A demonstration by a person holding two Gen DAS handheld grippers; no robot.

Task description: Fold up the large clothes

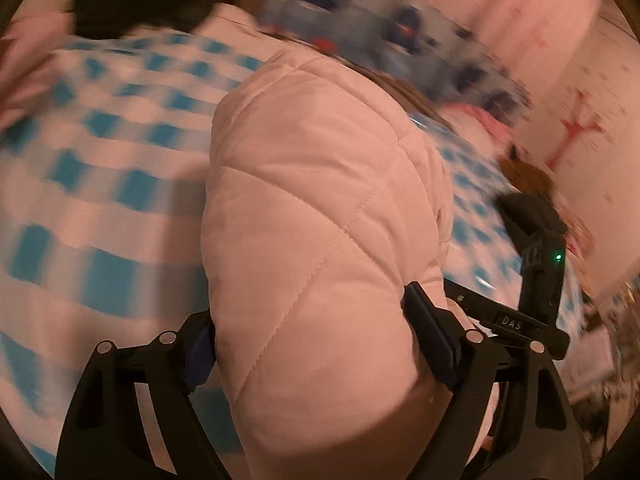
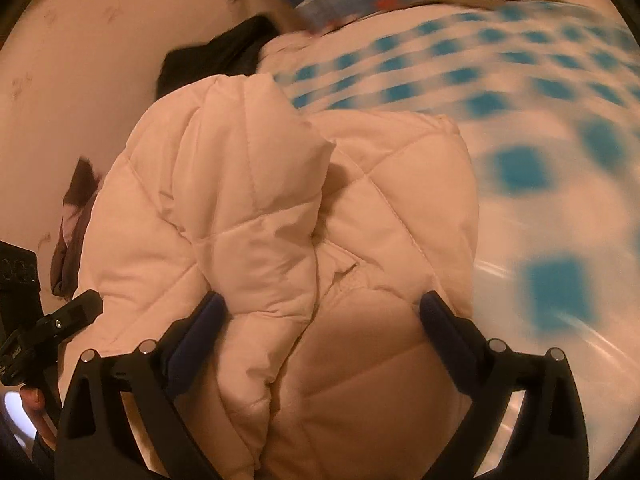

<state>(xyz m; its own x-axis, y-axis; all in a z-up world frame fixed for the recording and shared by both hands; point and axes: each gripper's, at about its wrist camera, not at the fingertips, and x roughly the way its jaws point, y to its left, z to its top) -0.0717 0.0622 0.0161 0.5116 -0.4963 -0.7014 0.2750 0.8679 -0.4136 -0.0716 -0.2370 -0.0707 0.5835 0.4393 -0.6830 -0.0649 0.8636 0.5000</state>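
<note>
slippage is risked: the puffy jacket (image 1: 320,216) is clamped by both the left gripper (image 1: 316,344) and right gripper (image 2: 324,320), and bulky padding could squeeze free mid-fold.

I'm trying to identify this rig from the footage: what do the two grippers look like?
Both look alike: the left gripper and right gripper have black plastic frames with cut-out openings, round silver pins at the joints and dark blue pads on the fingers. In the left view, the right gripper shows a green light and a "DAS" label.

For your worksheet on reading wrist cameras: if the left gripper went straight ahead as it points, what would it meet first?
The pink quilted jacket: it already bulges between the left gripper fingers.
</note>
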